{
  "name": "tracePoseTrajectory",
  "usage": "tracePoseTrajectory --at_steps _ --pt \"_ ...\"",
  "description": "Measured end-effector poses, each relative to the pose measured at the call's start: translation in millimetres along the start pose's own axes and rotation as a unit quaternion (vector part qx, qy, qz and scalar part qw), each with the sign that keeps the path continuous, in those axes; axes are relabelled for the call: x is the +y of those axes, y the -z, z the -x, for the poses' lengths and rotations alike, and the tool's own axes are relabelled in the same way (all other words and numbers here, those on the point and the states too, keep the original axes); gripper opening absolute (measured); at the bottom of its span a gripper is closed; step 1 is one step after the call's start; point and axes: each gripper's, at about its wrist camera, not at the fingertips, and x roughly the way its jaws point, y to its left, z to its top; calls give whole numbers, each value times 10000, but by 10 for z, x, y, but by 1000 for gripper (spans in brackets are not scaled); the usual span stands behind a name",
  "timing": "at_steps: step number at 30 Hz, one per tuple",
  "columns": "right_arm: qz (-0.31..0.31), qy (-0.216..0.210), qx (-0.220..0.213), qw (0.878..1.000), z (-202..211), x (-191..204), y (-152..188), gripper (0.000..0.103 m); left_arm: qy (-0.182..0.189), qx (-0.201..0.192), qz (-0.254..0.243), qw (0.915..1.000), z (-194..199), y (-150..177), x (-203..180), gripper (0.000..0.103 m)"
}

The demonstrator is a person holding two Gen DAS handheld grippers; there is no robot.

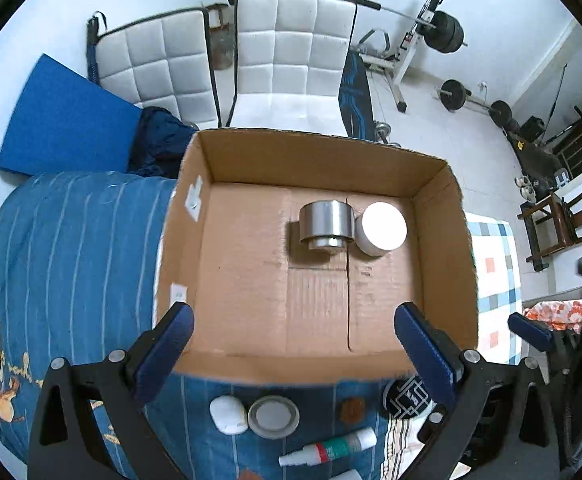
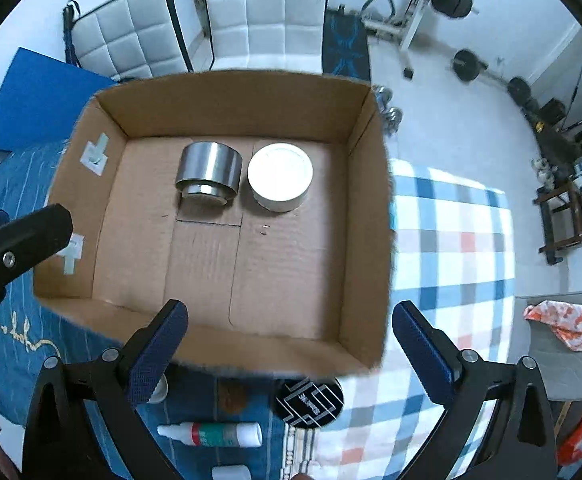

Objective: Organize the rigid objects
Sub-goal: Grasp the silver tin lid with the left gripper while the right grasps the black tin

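Both grippers, left gripper (image 1: 293, 344) and right gripper (image 2: 289, 344), wide open and empty above cardboard box (image 1: 439, 216); risk: steel cup (image 1: 325, 224) lying on its side, liable to roll against white tin (image 1: 383, 230) when more items land.

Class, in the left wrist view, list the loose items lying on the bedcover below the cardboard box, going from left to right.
White rounded case → round metal lid → brown disc → black patterned disc.

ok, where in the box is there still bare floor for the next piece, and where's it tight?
The cardboard box has bare floor across its whole near half and along both side walls. Only the far middle is taken: the steel cup and white tin sit side by side, nearly touching. Tight spot is the bedding in front of the box, where the bottle and black disc lie.
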Motion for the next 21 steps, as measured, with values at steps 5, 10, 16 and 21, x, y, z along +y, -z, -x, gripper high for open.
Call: tracePoseTrajectory --at_steps 5,10,16,21 --pt "-138 -127 -316 9993 310 -17 207 103 -140 -283 -67 9995 330 297 -19 103" --pt "-195 -211 -592 9978 632 -47 408 103 -130 -489 -115 9987 574 504 -31 103" --pt "-336 -579 -546 9963 773 -131 626 103 -156 -600 -198 9979 771 684 -64 103" --pt "-521 -685 -19 9963 473 -329 834 103 -453 50 -152 9988 372 965 38 103"
